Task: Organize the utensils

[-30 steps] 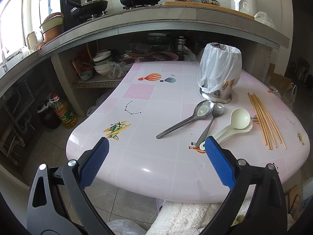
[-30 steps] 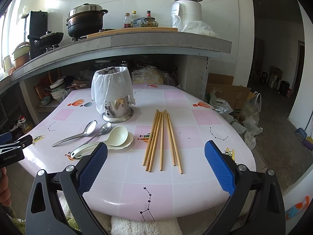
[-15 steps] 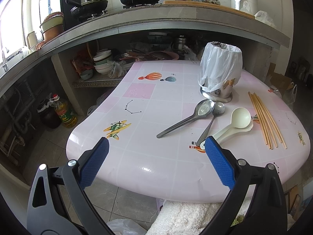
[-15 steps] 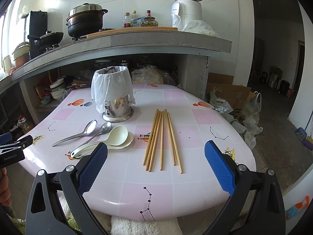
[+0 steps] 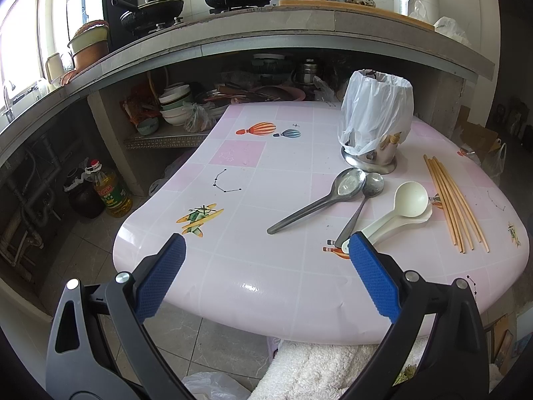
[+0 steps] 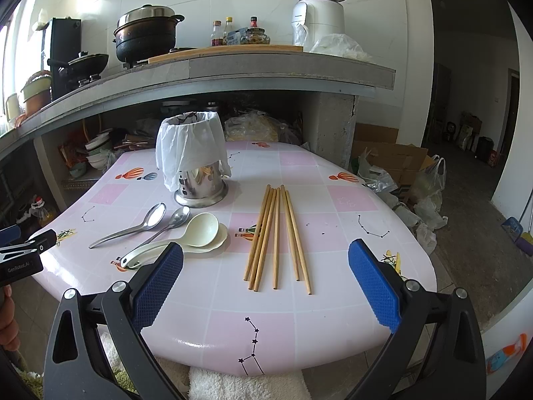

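On the pink table [image 6: 299,316] stands a steel utensil holder [image 6: 200,183] with a white plastic bag over its top, also seen in the left wrist view as the holder [image 5: 373,156]. In front of it lie two metal spoons [image 6: 133,228], two stacked white ladle spoons [image 6: 196,233] and several wooden chopsticks [image 6: 276,236]. My right gripper [image 6: 266,278] hovers open at the table's near edge, below the chopsticks. My left gripper [image 5: 266,275] is open over the table's left front edge, short of the metal spoons [image 5: 319,201], white spoons [image 5: 396,213] and chopsticks [image 5: 453,203].
A concrete counter [image 6: 233,73] overhangs the table's far side, carrying pots, bottles and an appliance. Bowls and dishes [image 5: 173,106] fill the shelf beneath it. An oil bottle [image 5: 108,190] stands on the floor at left. Boxes and bags [image 6: 399,173] lie at right.
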A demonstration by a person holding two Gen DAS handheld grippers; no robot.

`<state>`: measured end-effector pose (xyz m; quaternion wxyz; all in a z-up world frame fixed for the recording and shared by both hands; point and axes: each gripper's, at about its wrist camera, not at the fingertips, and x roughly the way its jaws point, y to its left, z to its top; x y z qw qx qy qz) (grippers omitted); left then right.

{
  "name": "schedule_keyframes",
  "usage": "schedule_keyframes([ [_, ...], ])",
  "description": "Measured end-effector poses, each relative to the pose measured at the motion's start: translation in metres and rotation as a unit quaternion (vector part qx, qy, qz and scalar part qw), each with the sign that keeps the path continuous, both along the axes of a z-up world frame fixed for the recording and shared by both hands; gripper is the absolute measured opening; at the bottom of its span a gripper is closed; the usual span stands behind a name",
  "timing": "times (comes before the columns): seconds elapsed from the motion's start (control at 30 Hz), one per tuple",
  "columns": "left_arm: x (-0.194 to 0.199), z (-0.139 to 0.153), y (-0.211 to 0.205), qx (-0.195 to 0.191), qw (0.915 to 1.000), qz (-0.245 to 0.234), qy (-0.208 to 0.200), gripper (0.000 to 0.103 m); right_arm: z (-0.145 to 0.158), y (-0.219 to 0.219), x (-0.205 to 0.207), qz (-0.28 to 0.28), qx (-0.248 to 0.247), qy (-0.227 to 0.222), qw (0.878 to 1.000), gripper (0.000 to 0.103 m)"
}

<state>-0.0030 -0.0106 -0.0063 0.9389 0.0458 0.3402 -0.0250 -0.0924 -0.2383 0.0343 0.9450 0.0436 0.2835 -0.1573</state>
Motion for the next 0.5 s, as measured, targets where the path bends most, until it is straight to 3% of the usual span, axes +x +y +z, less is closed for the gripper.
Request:
schedule_keyframes([
  [0.5, -0.0026, -0.0067, 0.0051, 0.005, 1.0, 0.004, 0.007, 0.095, -0.0029, 0.002, -0.0002, 0.002, 0.0, 0.002, 1.0, 0.097],
])
